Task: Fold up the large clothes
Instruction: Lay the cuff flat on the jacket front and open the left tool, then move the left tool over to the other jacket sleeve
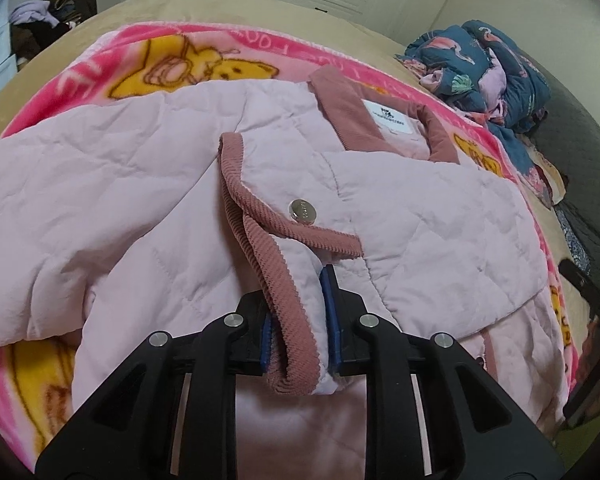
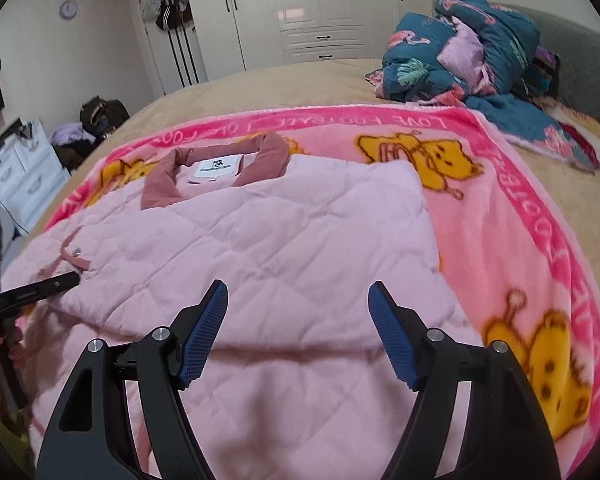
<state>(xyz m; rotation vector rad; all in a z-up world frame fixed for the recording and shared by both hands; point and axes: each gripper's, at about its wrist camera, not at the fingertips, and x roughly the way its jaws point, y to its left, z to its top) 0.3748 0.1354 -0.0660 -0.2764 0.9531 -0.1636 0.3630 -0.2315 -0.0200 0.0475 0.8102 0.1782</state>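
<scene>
A pale pink quilted jacket [image 1: 140,160] with a dusty-rose corduroy collar [image 1: 352,108] lies on a pink cartoon blanket [image 1: 160,52] on the bed. My left gripper [image 1: 298,300] is shut on the jacket's cuff [image 1: 284,308], trimmed in rose corduroy, with the sleeve lifted over the body and a metal snap [image 1: 304,211] just beyond. In the right wrist view the jacket [image 2: 280,240] lies flat, its collar [image 2: 220,164] at the far left. My right gripper [image 2: 296,308] hovers open above its lower body, nothing between the blue pads [image 2: 204,332]. The left gripper [image 2: 40,286] shows at the left edge.
A heap of dark blue flowered bedding [image 2: 472,52] sits at the head of the beige bed [image 2: 300,80]. White wardrobes [image 2: 320,8] line the far wall. A white drawer unit [image 2: 24,176] and a pile of bags and clothes [image 2: 96,120] stand left of the bed.
</scene>
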